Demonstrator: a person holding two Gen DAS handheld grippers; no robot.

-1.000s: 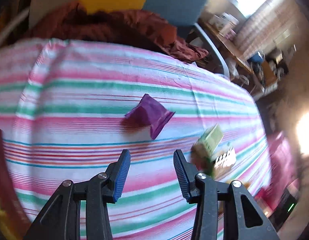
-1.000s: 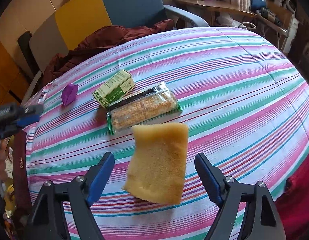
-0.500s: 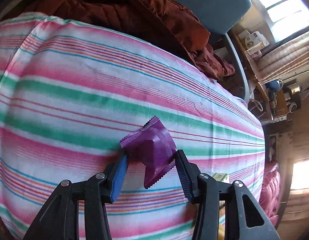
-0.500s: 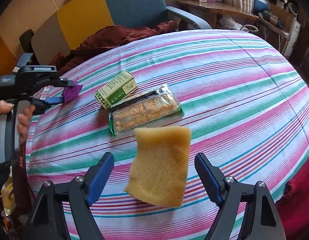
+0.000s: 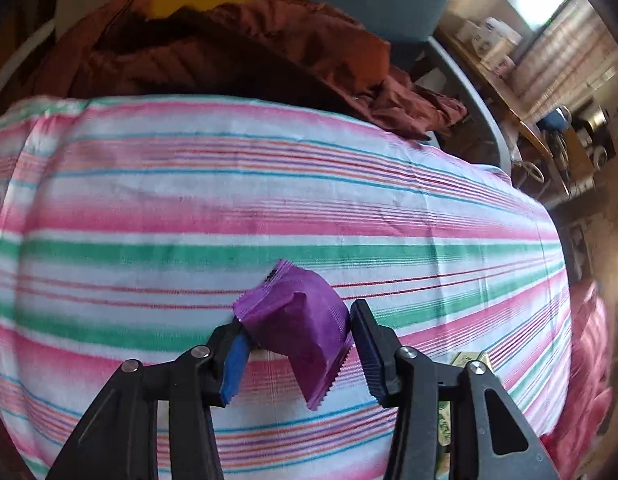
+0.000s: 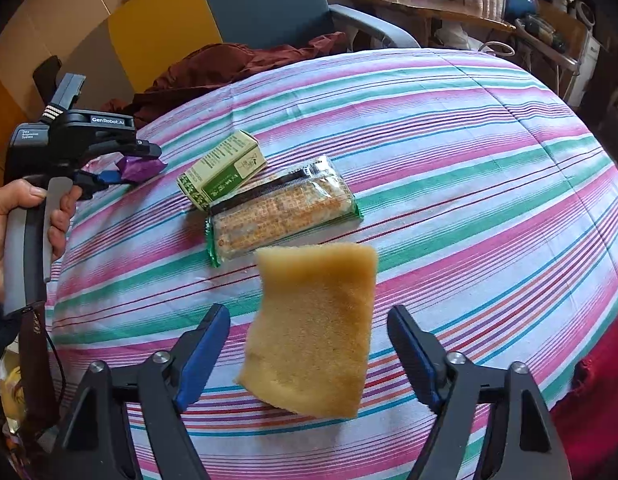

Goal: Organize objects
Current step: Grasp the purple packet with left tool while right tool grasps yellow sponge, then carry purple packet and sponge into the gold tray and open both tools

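Two grippers over the striped tablecloth, and both have something between their fingers. The left gripper has its jaws closed on a purple packet; the pads press its crumpled sides and the serrated end hangs down between the fingers, raised off the cloth. Those jaws have just been closing a little further on it. From the right wrist camera you can see a hand wrapped round that tool's grey handle at the left edge of the table, the packet a purple scrap at its tip.

Over to the right gripper: a yellow sponge lies on the cloth between its blue-padded fingers, and there is a clear gap on either side, so nothing is gripped. Its jaws have just been closing in, pads not touching the sponge yet.

Just beyond the sponge sits a packet of crackers, and touching its far side, a small green box. A reddish-brown garment is heaped on the chair behind the table.
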